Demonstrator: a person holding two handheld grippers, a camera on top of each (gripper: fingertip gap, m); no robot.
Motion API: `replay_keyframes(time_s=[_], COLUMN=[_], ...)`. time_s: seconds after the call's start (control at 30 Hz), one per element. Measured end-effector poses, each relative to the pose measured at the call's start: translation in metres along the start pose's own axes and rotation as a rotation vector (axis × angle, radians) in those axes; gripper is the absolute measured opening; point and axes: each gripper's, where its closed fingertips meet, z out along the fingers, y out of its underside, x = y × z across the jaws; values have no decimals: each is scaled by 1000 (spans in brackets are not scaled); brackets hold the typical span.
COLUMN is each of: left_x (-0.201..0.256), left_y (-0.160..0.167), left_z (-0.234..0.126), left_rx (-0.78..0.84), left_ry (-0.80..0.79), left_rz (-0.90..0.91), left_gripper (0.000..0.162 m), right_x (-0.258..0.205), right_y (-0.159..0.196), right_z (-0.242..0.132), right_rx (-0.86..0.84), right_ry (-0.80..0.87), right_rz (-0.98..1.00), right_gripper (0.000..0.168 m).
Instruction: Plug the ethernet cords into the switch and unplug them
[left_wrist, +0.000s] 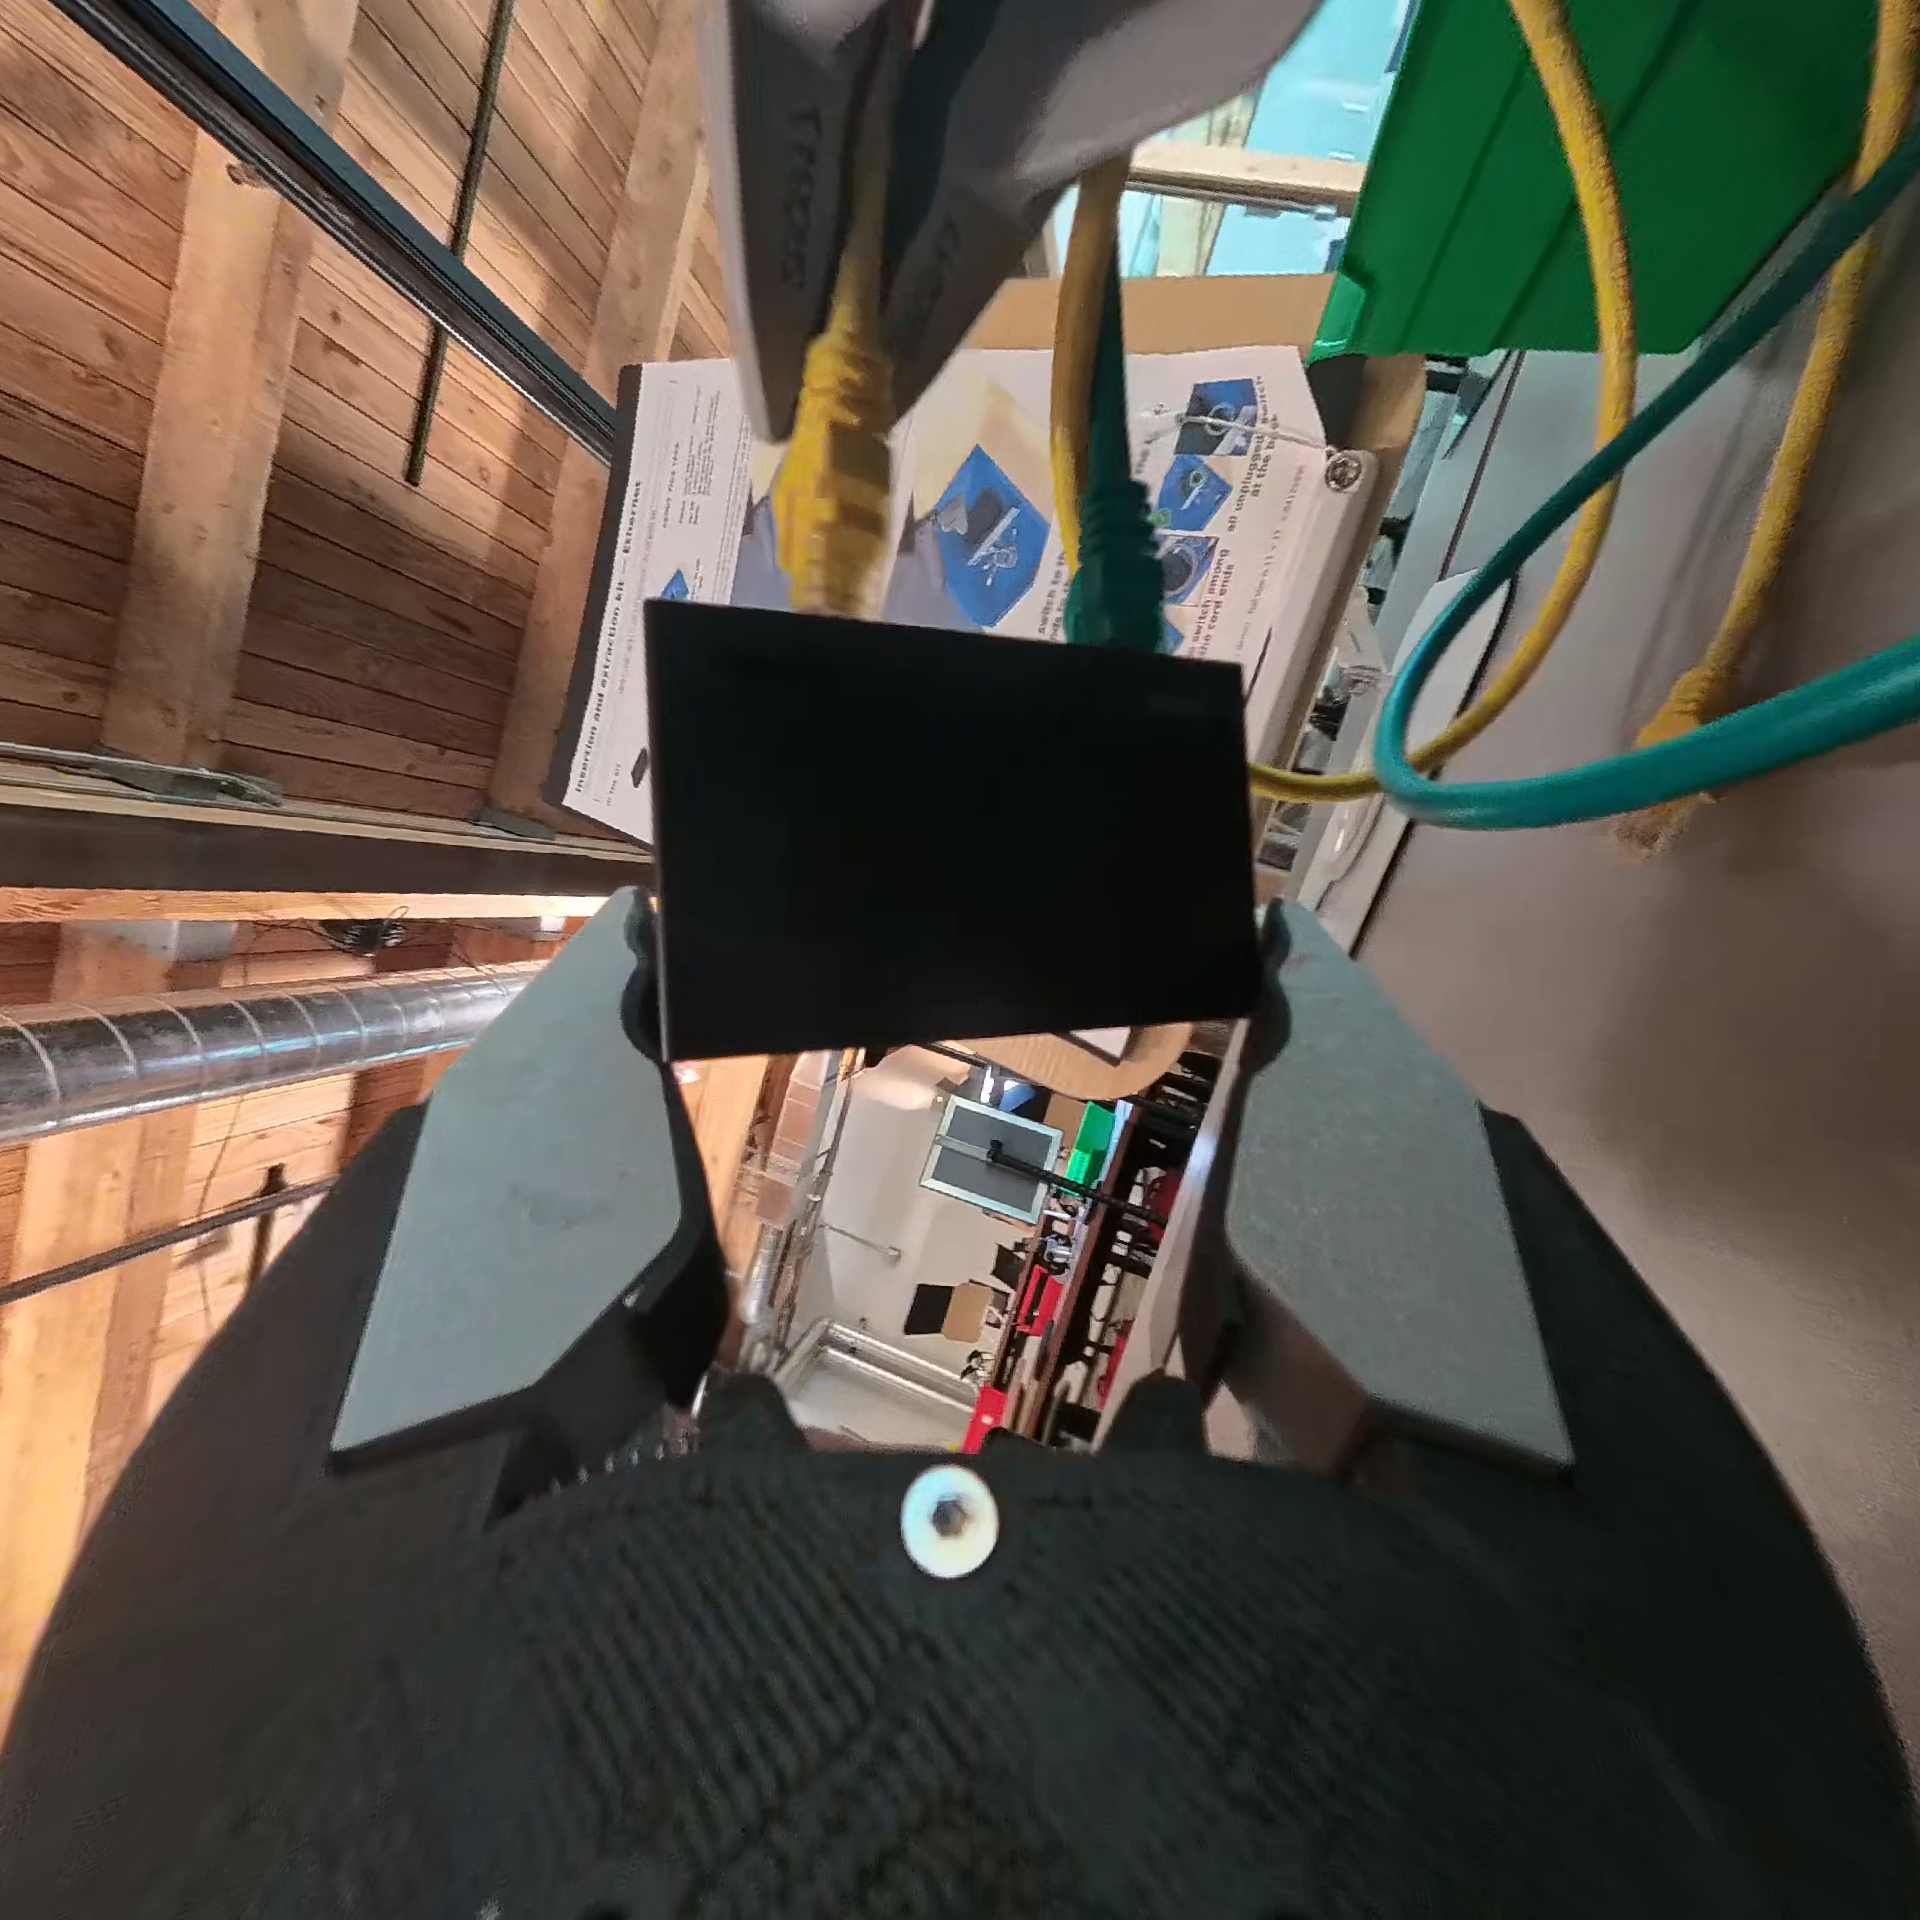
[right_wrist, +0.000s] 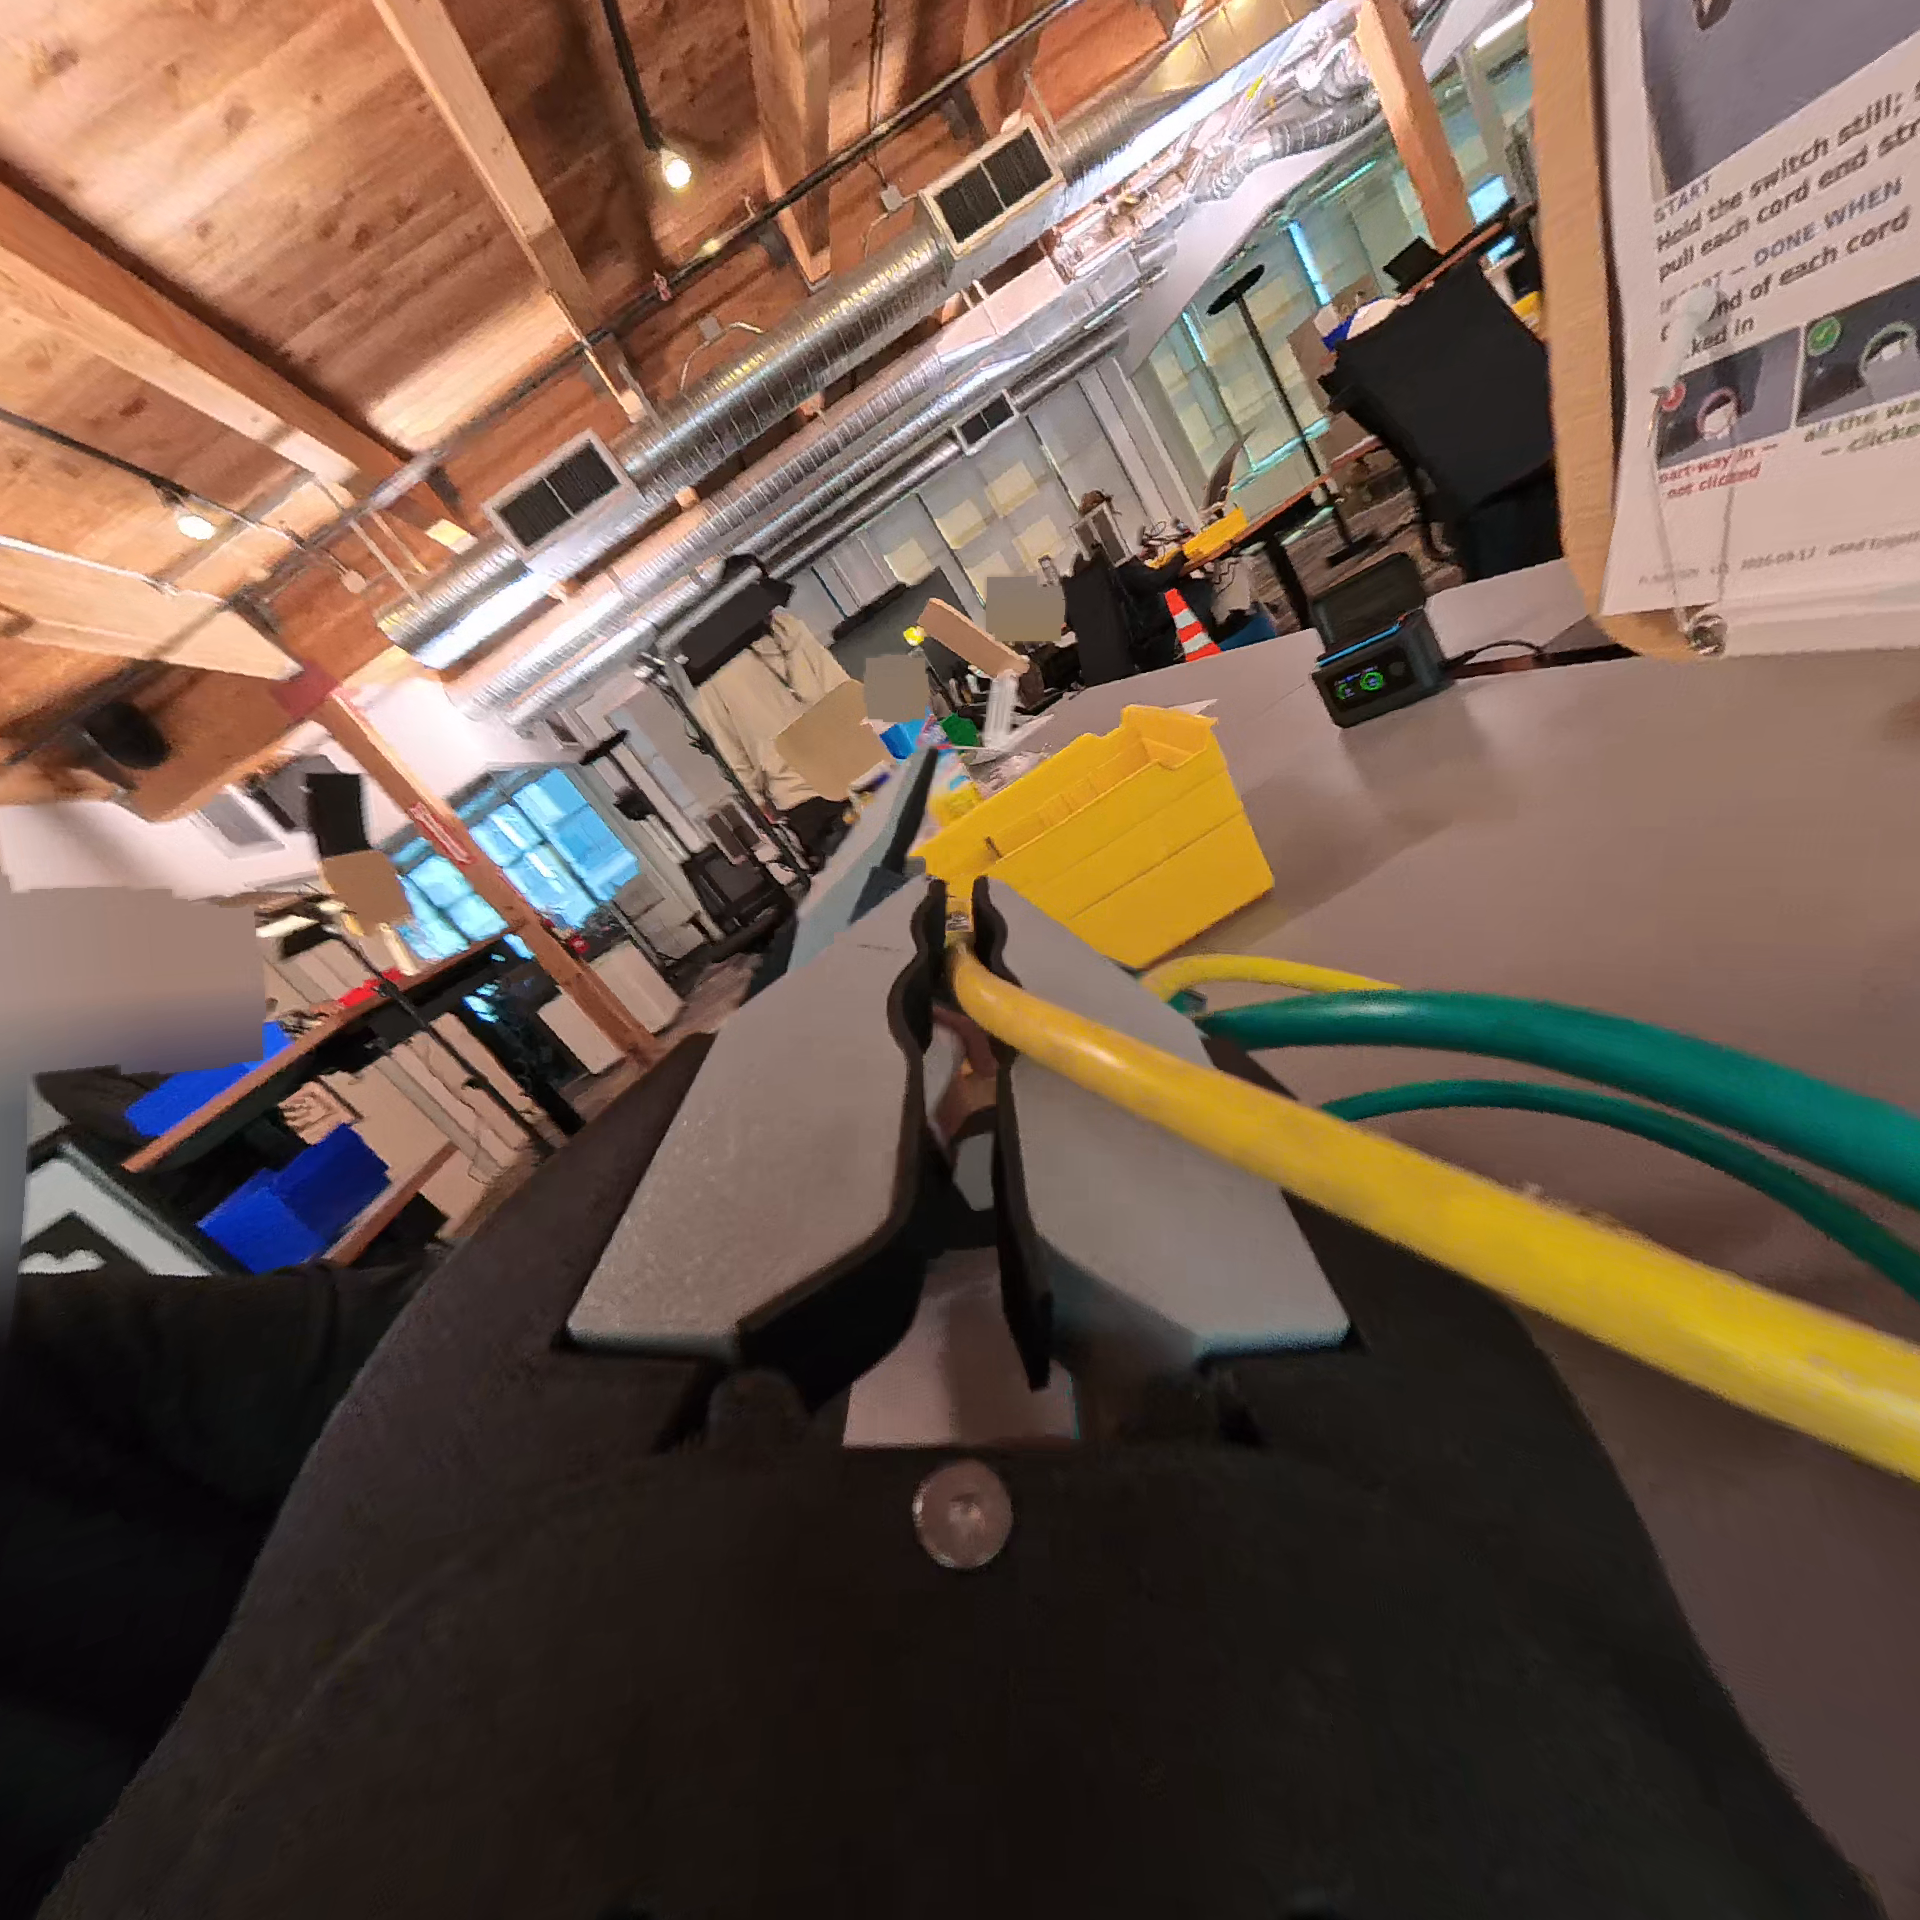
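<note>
In the left wrist view my left gripper (left_wrist: 956, 966) is shut on the black switch (left_wrist: 951, 831) and holds it by its two sides. A yellow plug (left_wrist: 836, 499) and a green plug (left_wrist: 1117, 561) meet the switch's far edge. My right gripper (left_wrist: 842, 405) comes in from above and is shut on the yellow cord just behind its plug. In the right wrist view my right gripper (right_wrist: 961, 914) pinches the yellow cord (right_wrist: 1403, 1205); the plug and switch are hidden past the fingertips. Green cords (right_wrist: 1558, 1049) run beside it.
A green bin (left_wrist: 1621, 177) and an instruction sheet (left_wrist: 1236, 488) on a board stand behind the switch. A loose yellow cord end (left_wrist: 1688, 712) lies on the grey table (right_wrist: 1558, 831). A yellow bin (right_wrist: 1112, 831) and a small black device (right_wrist: 1377, 675) sit farther off. People stand in the background. The tips of one gripper are about 7 centimeters away from the tips of the other.
</note>
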Motion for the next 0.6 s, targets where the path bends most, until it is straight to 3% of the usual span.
replay_keyframes(time_s=[0.6], left_x=[0], left_y=[4], left_z=[2], left_rx=[-32], left_ry=[-47], left_rz=[99], left_gripper=[111], right_x=[2], right_y=[1], right_z=[0], right_rx=[7], right_ry=[17], right_rz=[141], right_gripper=[2])
